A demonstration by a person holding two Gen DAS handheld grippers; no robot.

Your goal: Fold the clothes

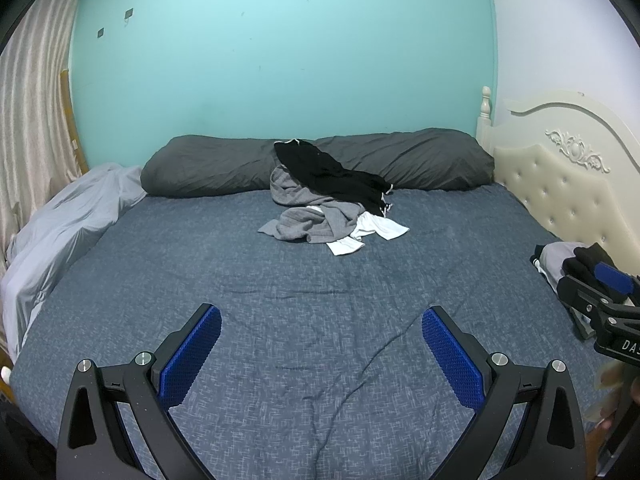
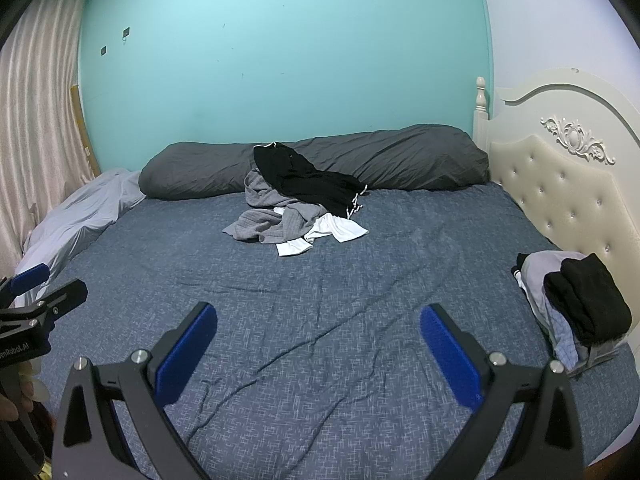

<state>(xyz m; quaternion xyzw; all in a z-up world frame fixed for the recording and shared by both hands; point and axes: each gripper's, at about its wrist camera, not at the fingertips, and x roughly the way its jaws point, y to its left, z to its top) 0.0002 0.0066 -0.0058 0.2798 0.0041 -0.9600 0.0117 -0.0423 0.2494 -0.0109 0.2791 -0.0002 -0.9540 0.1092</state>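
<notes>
From the left wrist view, the left tongs (image 1: 321, 322) hang over the blue bedsheet (image 1: 280, 320) with their blue-padded fingers spread well apart and nothing between them. Far across the bed, a loose heap of clothes (image 1: 332, 200) lies just in front of a long dark grey pillow (image 1: 208, 164): a black garment (image 1: 332, 172) draped over a grey one (image 1: 300, 220), with white cloth (image 1: 376, 232) showing beneath. The right tongs (image 1: 600, 292) show at the right edge, near a small stack of folded clothes (image 1: 560, 260) beside the cream headboard (image 1: 560, 184). From the right wrist view, the right tongs (image 2: 319, 324) are likewise wide apart and empty above the sheet (image 2: 320, 340). The heap (image 2: 296, 208) sits well ahead against the pillow (image 2: 400, 156), and the folded stack (image 2: 576, 300) rests at the right by the headboard (image 2: 560, 184). The left tongs (image 2: 44, 288) show at the left edge
</notes>
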